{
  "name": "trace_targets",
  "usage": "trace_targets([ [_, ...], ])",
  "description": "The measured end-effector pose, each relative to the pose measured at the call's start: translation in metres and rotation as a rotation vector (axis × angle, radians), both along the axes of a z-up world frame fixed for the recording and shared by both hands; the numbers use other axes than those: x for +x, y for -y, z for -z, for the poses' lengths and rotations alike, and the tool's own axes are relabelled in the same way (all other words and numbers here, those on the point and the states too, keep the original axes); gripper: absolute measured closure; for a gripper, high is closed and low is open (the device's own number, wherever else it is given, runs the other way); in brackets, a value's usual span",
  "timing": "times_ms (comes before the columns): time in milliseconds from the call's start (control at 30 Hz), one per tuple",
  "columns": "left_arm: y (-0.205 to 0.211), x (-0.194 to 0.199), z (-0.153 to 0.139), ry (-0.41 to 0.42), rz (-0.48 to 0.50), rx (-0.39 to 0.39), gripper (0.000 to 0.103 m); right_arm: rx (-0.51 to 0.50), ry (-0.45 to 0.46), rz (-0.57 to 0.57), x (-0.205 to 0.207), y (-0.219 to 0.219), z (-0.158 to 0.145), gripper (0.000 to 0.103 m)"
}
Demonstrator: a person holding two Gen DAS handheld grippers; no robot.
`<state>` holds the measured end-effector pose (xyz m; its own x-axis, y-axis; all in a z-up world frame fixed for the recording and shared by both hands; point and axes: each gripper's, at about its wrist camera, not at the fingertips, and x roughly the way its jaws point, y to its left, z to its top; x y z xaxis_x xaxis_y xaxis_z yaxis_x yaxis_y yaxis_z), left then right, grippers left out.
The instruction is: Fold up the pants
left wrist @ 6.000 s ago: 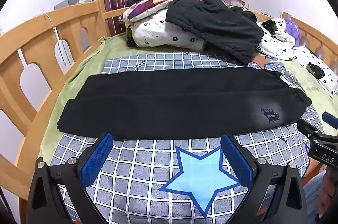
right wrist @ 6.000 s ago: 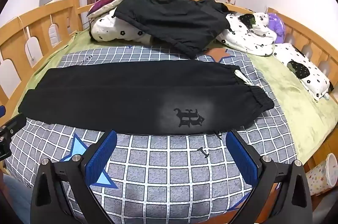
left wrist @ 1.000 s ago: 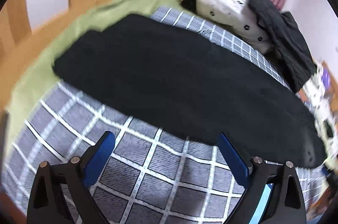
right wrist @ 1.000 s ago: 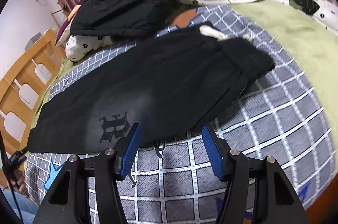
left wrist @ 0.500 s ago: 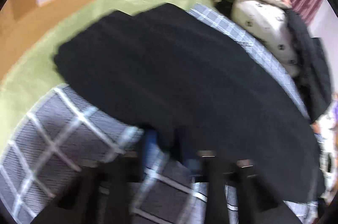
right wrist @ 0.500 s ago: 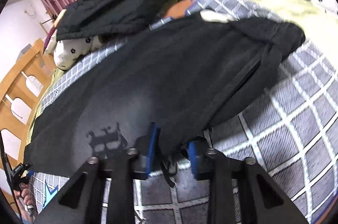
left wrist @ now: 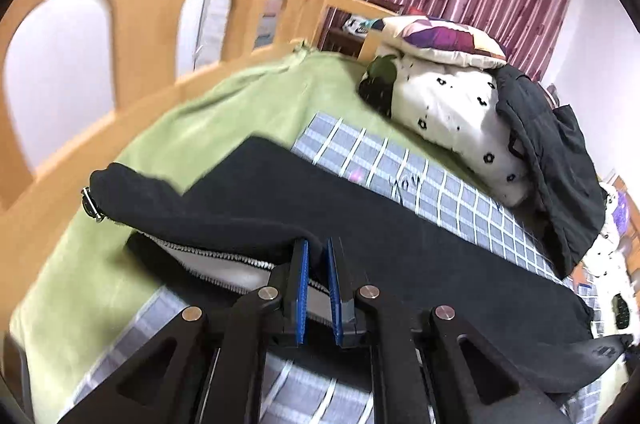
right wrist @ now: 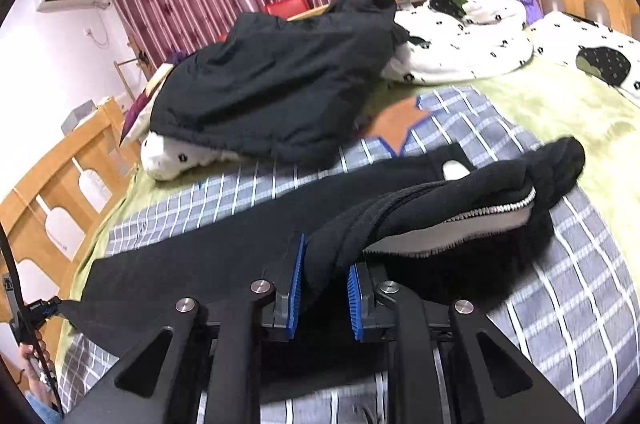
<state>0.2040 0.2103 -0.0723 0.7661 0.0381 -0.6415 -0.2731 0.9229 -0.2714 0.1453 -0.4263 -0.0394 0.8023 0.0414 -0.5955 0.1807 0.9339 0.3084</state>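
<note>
Each claw, the left claw [left wrist: 318,264] and the right claw [right wrist: 323,270], is a matte black plastic frame of angular struts with triangular cut-outs, joined by four round silver screw heads set in a row across the linkage. The two fingers [left wrist: 299,288] end in flat, ribbed blue pads [right wrist: 295,284] held in black brackets. At the left edge of the right wrist view a black cable [right wrist: 12,276] runs past a small black-and-blue mount, and bare skin of the person's hand [right wrist: 30,352] shows beneath it.
</note>
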Motion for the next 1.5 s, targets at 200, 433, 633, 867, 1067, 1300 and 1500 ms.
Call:
trace_targets([
  [200,0.021,0.069,-0.005,0.04,-0.004,0.09,0.093,-0.008,-0.002,0.002,0.061,0.007,0.002,0.084],
  [433,0.04,0.138,0.033,-0.001,-0.024,0.166,0.093,-0.006,-0.088,0.038,0.143,0.015,0.046,0.084],
  [633,0.05,0.147,0.047,-0.088,0.012,0.17,0.038,0.047,-0.089,0.025,0.154,0.02,0.065,0.048],
  [867,0.041,0.074,0.037,-0.114,0.031,0.111,0.022,-0.043,-0.113,-0.04,0.09,0.002,0.048,0.044],
  [1067,0.013,-0.016,0.074,-0.21,0.051,-0.095,0.022,-0.092,-0.169,-0.034,0.007,0.006,0.06,0.039],
  [1300,0.006,-0.045,0.103,-0.246,0.075,-0.122,0.023,0.035,-0.168,0.01,-0.043,0.023,0.086,0.039],
  [1500,0.006,-0.014,0.107,-0.23,0.045,-0.137,0.023,0.119,-0.202,0.015,-0.017,0.027,0.103,0.039],
])
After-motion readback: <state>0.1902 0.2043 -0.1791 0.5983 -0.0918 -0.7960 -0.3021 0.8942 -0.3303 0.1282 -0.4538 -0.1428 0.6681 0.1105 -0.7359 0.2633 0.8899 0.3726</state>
